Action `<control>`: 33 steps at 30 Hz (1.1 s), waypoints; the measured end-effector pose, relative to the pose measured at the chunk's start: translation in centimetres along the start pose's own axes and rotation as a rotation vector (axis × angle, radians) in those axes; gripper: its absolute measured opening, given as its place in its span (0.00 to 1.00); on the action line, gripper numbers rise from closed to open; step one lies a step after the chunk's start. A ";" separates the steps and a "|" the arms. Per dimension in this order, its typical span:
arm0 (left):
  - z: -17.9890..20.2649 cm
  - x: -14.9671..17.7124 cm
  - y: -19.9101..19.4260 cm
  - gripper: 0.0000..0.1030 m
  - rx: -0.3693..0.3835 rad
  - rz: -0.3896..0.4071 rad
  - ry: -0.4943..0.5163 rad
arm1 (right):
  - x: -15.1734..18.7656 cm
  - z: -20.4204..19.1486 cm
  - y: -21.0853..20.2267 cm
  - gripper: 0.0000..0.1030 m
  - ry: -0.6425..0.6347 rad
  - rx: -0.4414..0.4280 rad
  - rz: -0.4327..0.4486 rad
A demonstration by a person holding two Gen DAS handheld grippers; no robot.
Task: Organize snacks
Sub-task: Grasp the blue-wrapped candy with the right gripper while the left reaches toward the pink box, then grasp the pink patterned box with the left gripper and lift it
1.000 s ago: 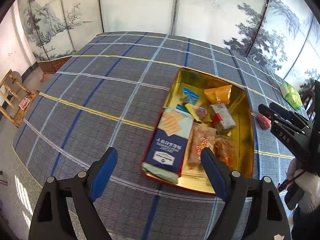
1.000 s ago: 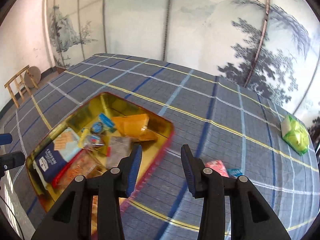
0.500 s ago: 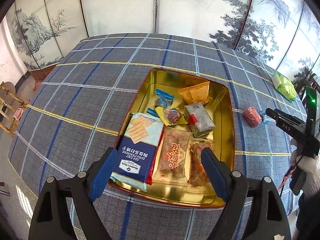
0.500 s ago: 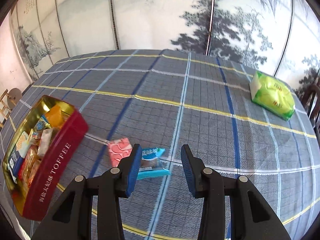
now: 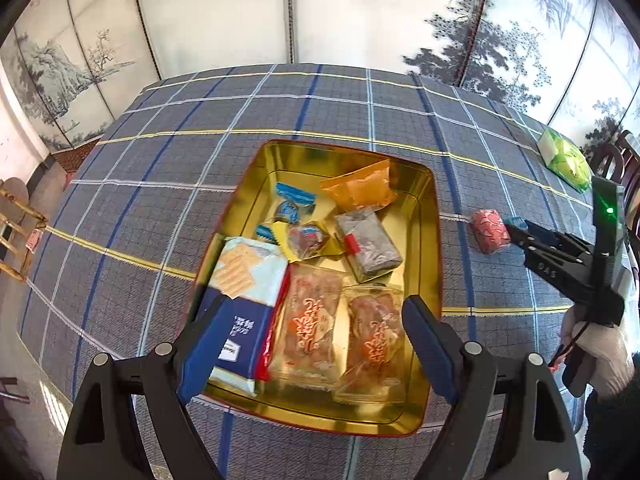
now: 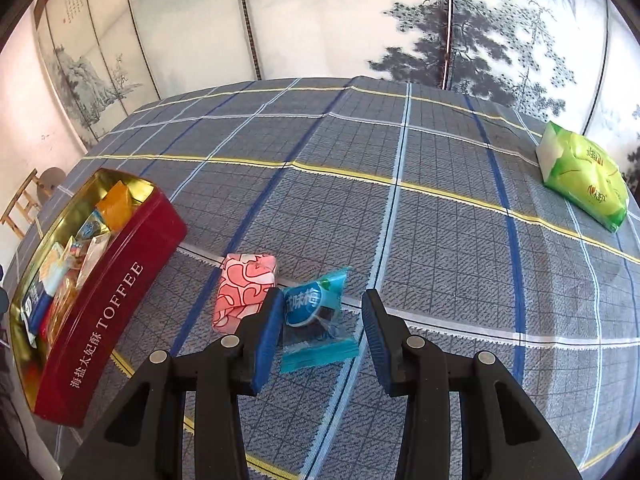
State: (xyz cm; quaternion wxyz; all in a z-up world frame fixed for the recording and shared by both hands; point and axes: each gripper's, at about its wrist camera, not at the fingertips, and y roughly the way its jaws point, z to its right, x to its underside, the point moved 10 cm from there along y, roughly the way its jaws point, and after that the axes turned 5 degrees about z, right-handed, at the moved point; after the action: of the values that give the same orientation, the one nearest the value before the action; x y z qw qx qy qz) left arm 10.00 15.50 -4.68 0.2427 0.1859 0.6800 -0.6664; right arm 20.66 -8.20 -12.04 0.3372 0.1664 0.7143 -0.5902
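With my right hand-held gripper (image 6: 320, 312) spread around the blue plum candy (image 6: 314, 312) lying on the table (image 6: 440, 240) beside the pink sweet (image 6: 244, 288), I'd centre, then pinch the wrapper's thick middle; the left hand-held gripper (image 5: 316, 344) hangs spread over the toffee tin (image 5: 434, 240).

A plaid tablecloth (image 6: 440, 208), painted screen panels (image 6: 320, 20), and a wooden stool (image 5: 16, 236).

On the red side of the tin (image 6: 116, 316), at the left of my right-hand view, I read "TOFFEE" in white with the Chinese "海盐太妃酥" below it. The blue candy (image 6: 316, 312) between my right fingers, at lower centre, carries white Chinese characters I can't fully make out. My other tongs (image 5: 560, 264), at the right of my left-hand view, show "DAS", upside down.
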 end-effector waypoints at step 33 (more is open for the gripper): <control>6.9 -0.4 1.8 0.81 0.054 -0.033 0.099 | 0.3 1.0 0.2 0.35 -0.001 0.042 0.048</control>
State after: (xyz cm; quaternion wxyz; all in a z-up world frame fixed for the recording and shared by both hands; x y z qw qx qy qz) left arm 11.96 8.72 -5.87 0.1925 0.2139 0.6758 -0.6786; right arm 20.85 -9.19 -12.50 0.3480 0.1905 0.6973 -0.5969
